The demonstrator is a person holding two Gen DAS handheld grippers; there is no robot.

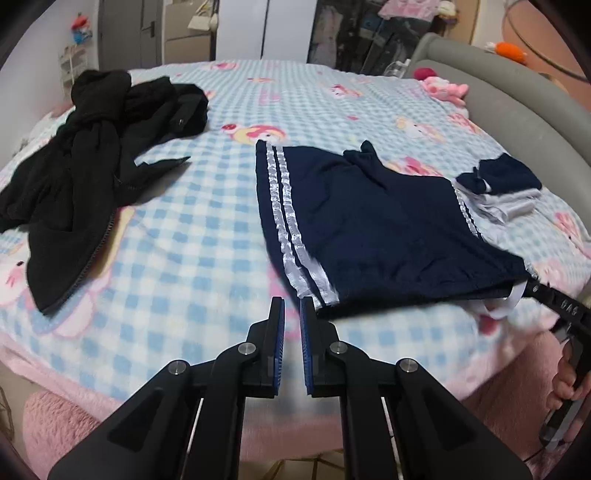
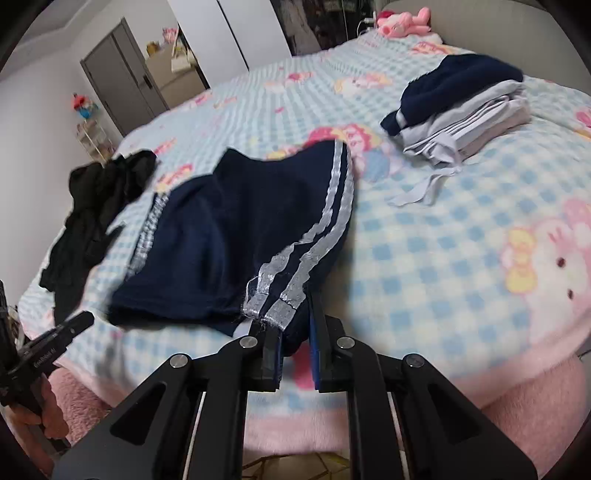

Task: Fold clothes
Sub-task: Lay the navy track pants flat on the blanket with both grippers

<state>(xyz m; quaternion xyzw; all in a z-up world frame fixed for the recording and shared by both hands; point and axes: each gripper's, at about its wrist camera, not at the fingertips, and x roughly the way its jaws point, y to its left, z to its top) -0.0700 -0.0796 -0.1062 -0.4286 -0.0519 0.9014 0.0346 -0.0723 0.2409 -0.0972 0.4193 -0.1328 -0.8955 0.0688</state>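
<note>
Navy shorts (image 1: 388, 229) with two silver side stripes lie spread flat on the checked blanket (image 1: 184, 240), near its front edge. My left gripper (image 1: 291, 306) is shut; the shorts' striped corner lies just beside its right fingertip, and only blanket shows between the pads. In the right wrist view the left gripper (image 2: 88, 318) sits slightly left of the shorts (image 2: 229, 236). My right gripper (image 2: 295, 332) is shut on the shorts' other near corner, with navy cloth pinched between the pads. In the left wrist view the right gripper (image 1: 532, 286) meets that corner.
A crumpled black garment (image 1: 74, 166) lies on the bed's left side. A folded stack of navy and grey clothes (image 2: 469, 99) sits to the right. A pink plush toy (image 2: 402, 20) rests by the grey headboard (image 1: 517, 110). Pink fleece hangs over the front edge.
</note>
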